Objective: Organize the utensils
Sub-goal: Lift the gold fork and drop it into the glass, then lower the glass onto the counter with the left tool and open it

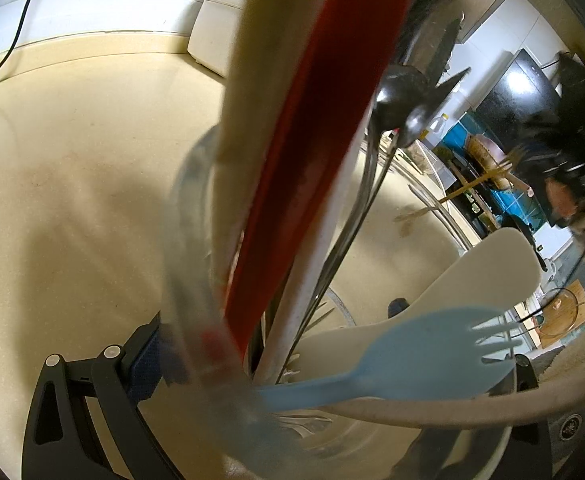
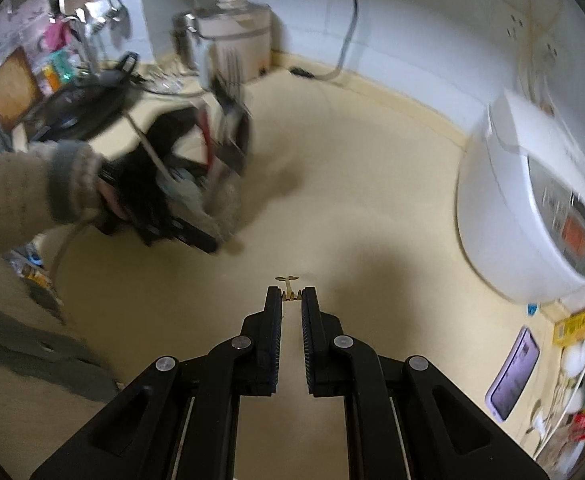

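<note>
I find no legible text in either view. The rice cooker (image 2: 540, 200) carries a control panel with markings — too blurred to read. The yellow package (image 2: 578, 326) at the counter's edge shows print, also unreadable.

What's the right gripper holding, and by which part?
The right gripper pinches a thin gold utensil near one end; which end cannot be told.

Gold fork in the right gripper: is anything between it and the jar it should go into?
Only bare counter lies between the gold fork and the jar. The jar's mouth is crowded, though, with a red spatula and spoons.
</note>
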A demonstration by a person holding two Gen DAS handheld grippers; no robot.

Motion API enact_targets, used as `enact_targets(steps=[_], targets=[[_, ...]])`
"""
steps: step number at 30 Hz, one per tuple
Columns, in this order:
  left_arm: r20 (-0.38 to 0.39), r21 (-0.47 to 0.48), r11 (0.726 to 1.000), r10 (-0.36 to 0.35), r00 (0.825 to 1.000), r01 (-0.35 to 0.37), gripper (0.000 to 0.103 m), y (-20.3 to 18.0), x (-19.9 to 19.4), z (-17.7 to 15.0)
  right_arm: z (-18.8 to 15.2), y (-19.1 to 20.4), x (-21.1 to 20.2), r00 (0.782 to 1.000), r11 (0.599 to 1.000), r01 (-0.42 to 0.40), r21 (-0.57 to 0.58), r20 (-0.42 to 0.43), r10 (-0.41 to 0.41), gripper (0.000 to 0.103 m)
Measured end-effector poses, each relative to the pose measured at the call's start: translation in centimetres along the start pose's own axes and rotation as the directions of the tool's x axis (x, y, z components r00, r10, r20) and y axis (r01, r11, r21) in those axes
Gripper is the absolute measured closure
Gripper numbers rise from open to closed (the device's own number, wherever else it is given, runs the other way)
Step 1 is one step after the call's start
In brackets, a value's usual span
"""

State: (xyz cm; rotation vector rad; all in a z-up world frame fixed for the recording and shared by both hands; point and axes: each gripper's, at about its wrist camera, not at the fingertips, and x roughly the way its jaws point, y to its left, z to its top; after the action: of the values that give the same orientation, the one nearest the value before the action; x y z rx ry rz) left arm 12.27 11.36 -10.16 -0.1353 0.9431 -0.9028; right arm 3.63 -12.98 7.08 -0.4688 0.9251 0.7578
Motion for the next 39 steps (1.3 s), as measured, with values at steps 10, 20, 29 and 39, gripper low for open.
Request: enact_targets(steps=[10, 20, 29, 39], targets=[[0.001, -0.002, 1.000, -0.004, 1.000, 0.004, 0.003, 0.3, -0.1, 0.0, 6.1, 2.7, -5.8, 0.978, 0.988, -0.145, -0.055, 0.142, 0.152, 0.094], [-0.001, 0.002, 1.000, 0.003, 1.000, -0.003, 0.003, 0.5, -0.1, 0.0, 9.5, 4.6, 4.3, 0.986, 0.981, -0.166, -0.101, -0.021, 0.164, 0.093], [0.000, 0.009, 1.000, 0.018, 1.000, -0.018, 0.003, -0.1, 0.3, 0.0, 9.5, 3.1, 6.3, 0.987, 0.985, -0.160, 0.068, -0.005, 0.161, 0.072], [0.074, -0.102, 0.979, 0.184, 0.980, -0.176, 0.002, -1.4, -4.2, -2.4, 2.4, 1.1, 6.0, 0.990, 0.861, -0.137, 0.490, 0.101, 0.100, 0.042]])
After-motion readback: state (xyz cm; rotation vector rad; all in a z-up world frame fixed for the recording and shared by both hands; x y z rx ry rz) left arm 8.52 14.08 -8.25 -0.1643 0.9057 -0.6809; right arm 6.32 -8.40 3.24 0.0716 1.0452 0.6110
